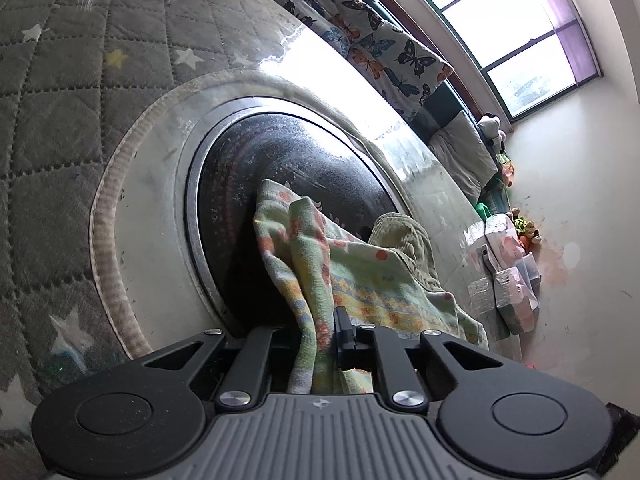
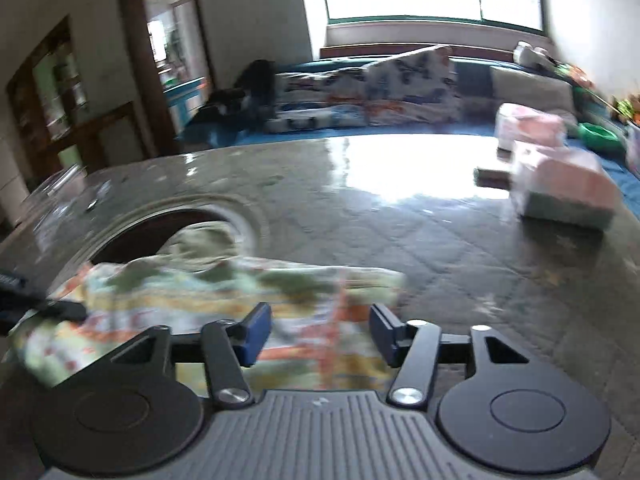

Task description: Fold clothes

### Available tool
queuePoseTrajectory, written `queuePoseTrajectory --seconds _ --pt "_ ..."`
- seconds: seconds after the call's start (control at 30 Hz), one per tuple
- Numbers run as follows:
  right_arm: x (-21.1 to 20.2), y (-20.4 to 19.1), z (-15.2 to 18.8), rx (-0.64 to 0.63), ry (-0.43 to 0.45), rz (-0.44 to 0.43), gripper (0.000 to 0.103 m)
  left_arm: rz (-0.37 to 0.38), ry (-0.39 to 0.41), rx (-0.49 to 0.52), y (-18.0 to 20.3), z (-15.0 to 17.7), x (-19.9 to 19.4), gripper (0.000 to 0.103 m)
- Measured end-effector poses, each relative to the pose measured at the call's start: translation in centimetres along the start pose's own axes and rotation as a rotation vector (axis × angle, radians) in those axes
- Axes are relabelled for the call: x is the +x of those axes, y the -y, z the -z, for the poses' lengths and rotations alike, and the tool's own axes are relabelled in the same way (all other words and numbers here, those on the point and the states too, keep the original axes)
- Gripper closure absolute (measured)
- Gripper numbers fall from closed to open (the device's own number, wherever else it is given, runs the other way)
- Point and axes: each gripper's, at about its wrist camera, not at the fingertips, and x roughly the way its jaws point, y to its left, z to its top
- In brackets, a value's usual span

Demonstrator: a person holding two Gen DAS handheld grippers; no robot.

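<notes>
The table (image 1: 60, 128) is wide, with a quilted star cover under a clear glossy sheet and a round dark plate (image 1: 288, 184) set in a metal ring at its middle. The cloth (image 1: 360, 280) lies partly over that plate and partly on the cover: a pale green, patterned knit, bunched in soft ridges, with a plain olive piece (image 1: 404, 236) humped behind it. By its look it is light and limp. It should drape and slide on the glossy sheet and sag wherever it is not held. It keeps no shape of its own, so a crease will likely need pressing flat. Good holds are a hem or a corner, one layer pinched and not a thick bunch, with the two holds set well apart so the edge hangs taut.

The left claw (image 1: 320, 336) is pressed together on a ridge of the cloth, which runs up between its fingers and out toward the plate. The right claw (image 2: 320, 332) is spread wide, blue pads (image 2: 258, 332) well apart, hovering just over the near part of the cloth (image 2: 224, 292). The right view is blurred, so I cannot tell whether the pads touch the fabric. It holds nothing.
</notes>
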Motion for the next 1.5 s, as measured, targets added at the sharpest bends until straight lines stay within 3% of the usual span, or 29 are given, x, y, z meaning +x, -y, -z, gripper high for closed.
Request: queuePoseTrajectory --seconds 0.27,0.37,0.47,0.5,0.67,0.9,1.23,1.5 --pt "2.0 1.1 0.4 0.065 -0.025 -0.007 0.038 -0.002 -0.009 0.007 0.3 -0.2 0.3 0.088" --pt "1.9 0.7 0.3 0.068 -0.023 -0.038 0.053 -0.003 -0.005 0.017 0.3 -0.3 0.3 0.088" --pt "2.1 0.4 0.2 0.086 -0.027 -0.05 0.084 -0.012 0.003 0.045 0.6 -0.2 0.4 0.089" --pt "2.1 0.3 0.2 0.096 -0.027 -0.048 0.09 -0.018 0.004 0.053 0.7 -0.3 0.4 0.089" --pt "0.6 0.4 0.1 0.127 0.009 -0.062 0.094 -0.03 0.008 0.111 1.8 -0.3 0.3 0.092" --pt "-3.6 0.6 -0.7 0.1 0.087 -0.052 0.094 0.016 0.005 0.224 6.2 -0.4 0.7 0.093" --pt "-8.5 5.9 -2.0 0.121 0.171 0.123 0.094 0.102 -0.037 0.381 14.7 0.6 4.4 0.093" --pt "-10.2 11.3 -1.7 0.171 0.176 0.251 0.094 0.158 -0.092 0.47 20.2 2.8 8.8 0.093"
